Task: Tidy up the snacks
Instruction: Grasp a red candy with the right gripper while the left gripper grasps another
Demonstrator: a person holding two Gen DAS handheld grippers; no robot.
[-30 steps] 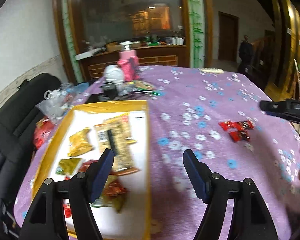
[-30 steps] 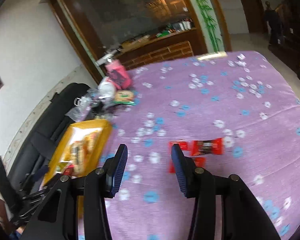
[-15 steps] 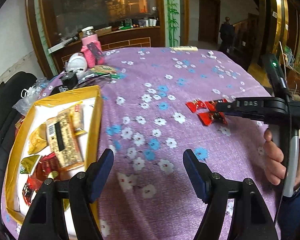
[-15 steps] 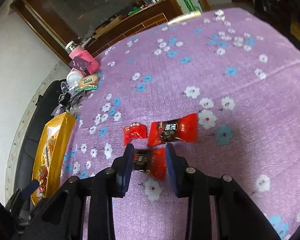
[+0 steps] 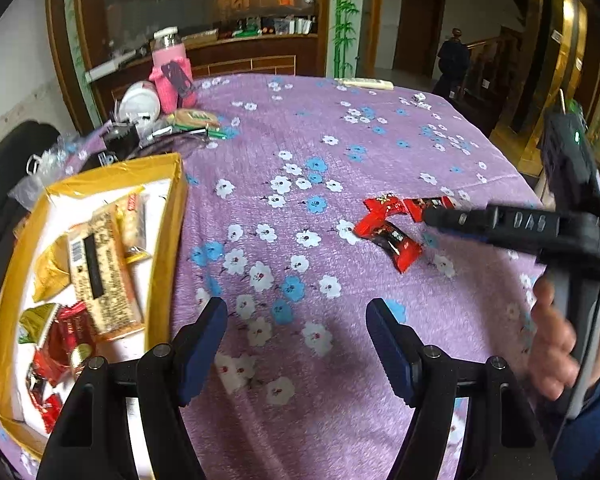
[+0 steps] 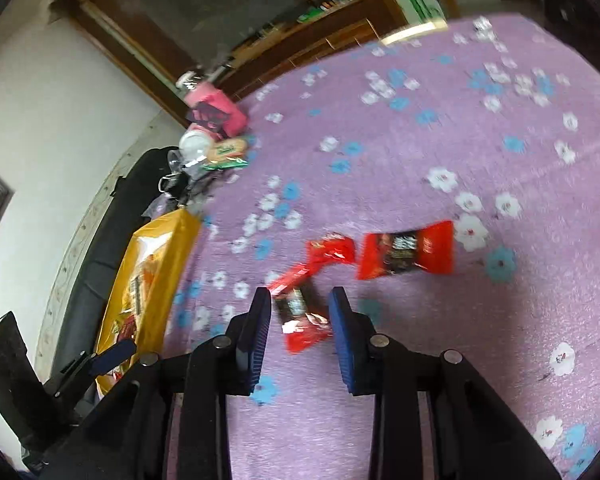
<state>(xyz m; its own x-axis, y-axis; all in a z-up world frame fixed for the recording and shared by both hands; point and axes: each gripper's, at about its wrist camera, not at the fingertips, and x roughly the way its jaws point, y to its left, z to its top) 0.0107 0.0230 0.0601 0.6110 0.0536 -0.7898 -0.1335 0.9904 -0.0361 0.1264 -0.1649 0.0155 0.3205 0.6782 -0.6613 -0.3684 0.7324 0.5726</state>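
At the far left, around nine o'clock on the tabletop (image 5: 380, 152), the yellow tray (image 5: 172, 224) already carries several wrapped snacks. The left gripper (image 5: 296, 338) hovers just right of it, fingers spread wide and grasping nothing, over bare flowered cloth; the loose sweets lie well off toward its two o'clock.

Further right sit three red wrappers close together. The nearest red candy (image 6: 300, 308) lies between the blue fingers (image 6: 342, 336) of the right gripper (image 6: 300, 330), straight ahead at twelve o'clock. Its long axis runs roughly from eleven to five o'clock, so the fingers close across its narrow width, not its crimped ends. The fingers are partly narrowed but not yet clenched; a small gap shows on the left side, while on the right I cannot tell whether pad and wrapper touch. The small red candy (image 6: 332, 248) and the larger red packet (image 6: 406, 250) lie just beyond, at twelve and one o'clock.

The right hand is plainly the nearer one for this pick.
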